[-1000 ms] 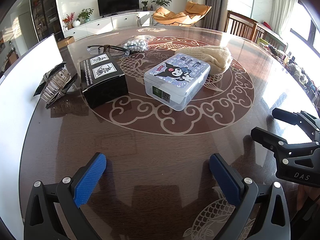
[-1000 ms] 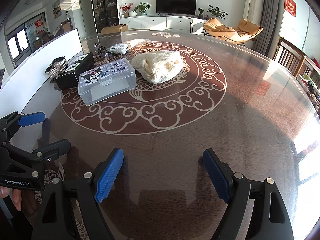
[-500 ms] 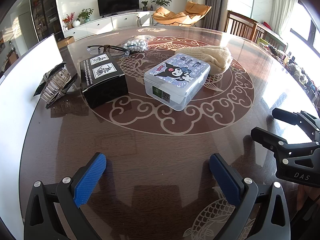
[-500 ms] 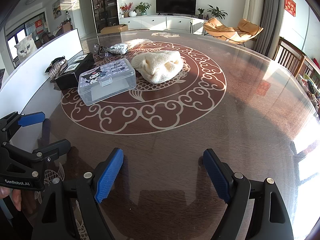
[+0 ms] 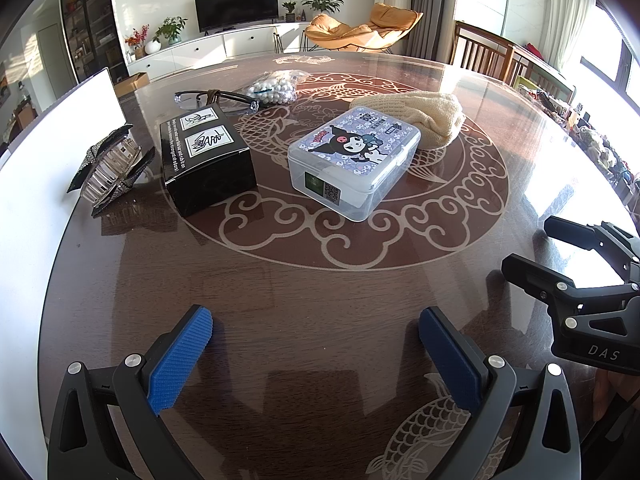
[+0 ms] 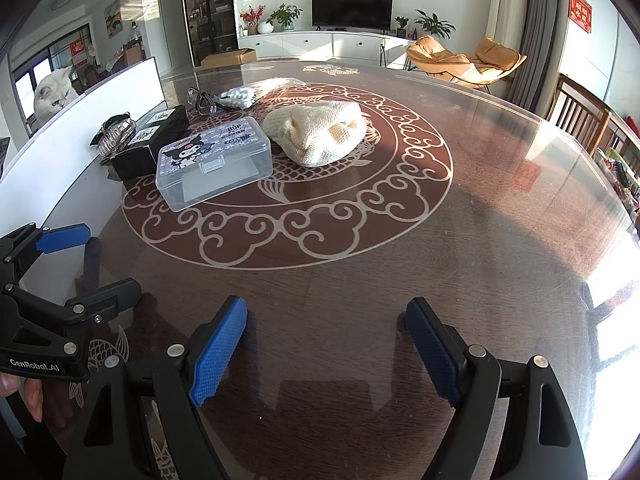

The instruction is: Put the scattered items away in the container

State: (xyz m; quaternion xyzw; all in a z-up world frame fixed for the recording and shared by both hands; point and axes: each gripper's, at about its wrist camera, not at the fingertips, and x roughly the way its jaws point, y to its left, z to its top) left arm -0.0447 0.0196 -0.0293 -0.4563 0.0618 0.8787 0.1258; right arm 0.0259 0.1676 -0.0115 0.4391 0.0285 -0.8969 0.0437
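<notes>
A clear plastic box [image 5: 354,160] [image 6: 214,162] with a cartoon lid sits closed near the middle of the round table. Around it lie a black carton [image 5: 206,158] [image 6: 150,136], a sparkly hair claw [image 5: 110,170] [image 6: 116,132], glasses [image 5: 216,100] [image 6: 204,100], a bag of white beads [image 5: 272,88] [image 6: 240,96] and a cream knitted hat [image 5: 416,114] [image 6: 320,132]. My left gripper [image 5: 316,344] [image 6: 106,260] hovers open over bare wood near the front edge. My right gripper [image 6: 326,340] [image 5: 532,246] is beside it, open and empty too.
A white board [image 5: 48,140] [image 6: 80,132] stands along the table's left edge, close to the hair claw. A white cat [image 6: 52,90] looks over it from behind. Wooden chairs [image 6: 580,120] line the far right side. The glossy table [image 6: 500,208] shows bare wood on the right.
A white cat has appeared behind the white board in the right wrist view. Both grippers and all the items stay where they were.
</notes>
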